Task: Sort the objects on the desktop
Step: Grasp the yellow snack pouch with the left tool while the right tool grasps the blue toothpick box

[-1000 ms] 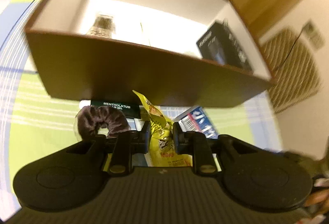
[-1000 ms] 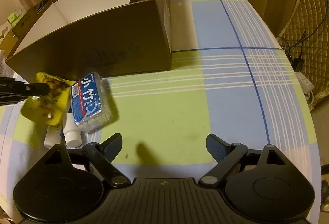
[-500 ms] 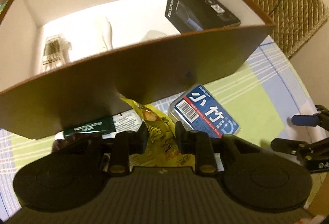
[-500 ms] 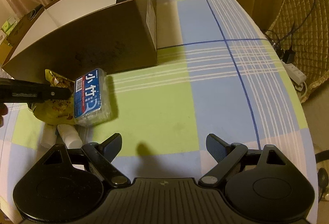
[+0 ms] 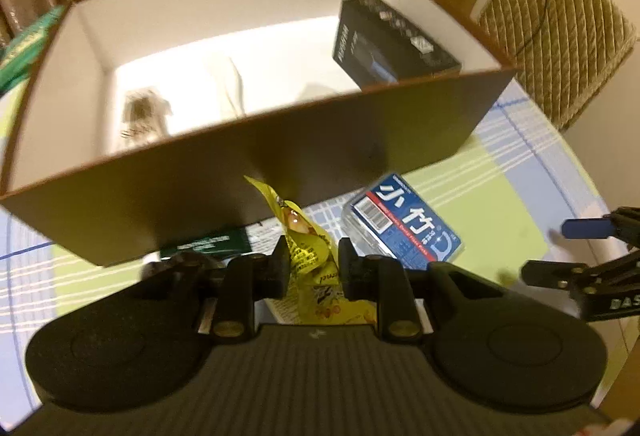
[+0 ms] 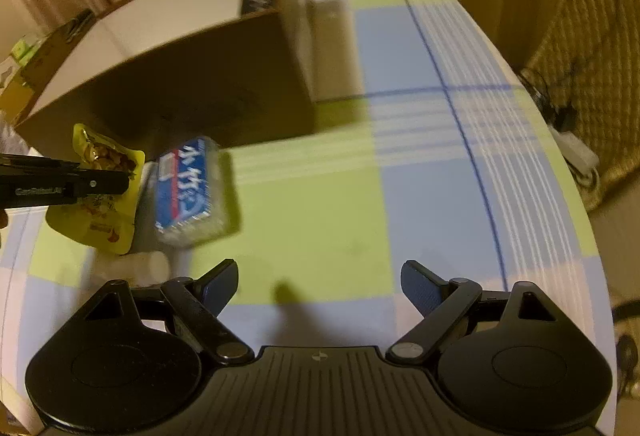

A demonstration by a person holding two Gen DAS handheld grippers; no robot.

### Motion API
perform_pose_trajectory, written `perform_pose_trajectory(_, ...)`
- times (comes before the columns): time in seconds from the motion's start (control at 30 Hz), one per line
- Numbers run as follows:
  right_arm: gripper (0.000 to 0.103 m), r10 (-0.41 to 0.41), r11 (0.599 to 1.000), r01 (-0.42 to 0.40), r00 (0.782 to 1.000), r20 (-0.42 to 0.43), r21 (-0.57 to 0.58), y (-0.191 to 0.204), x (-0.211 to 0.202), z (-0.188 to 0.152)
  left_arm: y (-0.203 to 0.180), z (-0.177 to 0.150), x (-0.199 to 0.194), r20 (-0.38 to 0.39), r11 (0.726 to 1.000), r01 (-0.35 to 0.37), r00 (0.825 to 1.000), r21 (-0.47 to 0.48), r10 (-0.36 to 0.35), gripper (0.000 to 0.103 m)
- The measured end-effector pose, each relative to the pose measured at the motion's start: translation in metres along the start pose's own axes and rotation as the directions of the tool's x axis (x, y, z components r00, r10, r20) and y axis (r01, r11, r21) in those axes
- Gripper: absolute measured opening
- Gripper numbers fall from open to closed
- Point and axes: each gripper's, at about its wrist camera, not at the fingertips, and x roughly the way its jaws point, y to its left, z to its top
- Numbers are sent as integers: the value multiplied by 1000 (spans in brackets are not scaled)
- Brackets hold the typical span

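At six o'clock, left gripper (image 5: 313, 268): jaws closing, clamped on yellow snack packet (image 5: 308, 256), angled steeply downward.
Right gripper (image 6: 318, 284): spread wide, empty, angled downward over tablecloth (image 6: 420, 195).

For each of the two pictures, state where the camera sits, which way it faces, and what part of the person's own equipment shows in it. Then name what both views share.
Left wrist: sits on the left tool, looking down and forward at the brown box; its fingers pinch a yellow snack packet.
Right wrist: sits on the right tool, looking down over the checked tablecloth; its fingers stand wide with nothing between.
Shared: the box, the packet, the blue-labelled pack, and each view catches the other tool at its edge.
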Motion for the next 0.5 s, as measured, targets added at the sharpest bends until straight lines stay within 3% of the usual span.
perform_pose_trajectory(0.27,87,88,989,-84,996,30,-123,45,9,23,31,-14,-42,58,995,-50,997,-84,55,20)
perform_pose_trajectory(0.5,81,84,961,-83,996,-5,-265,90,38,32,61,-29,-67,74,983,-92,992,-160,105,20)
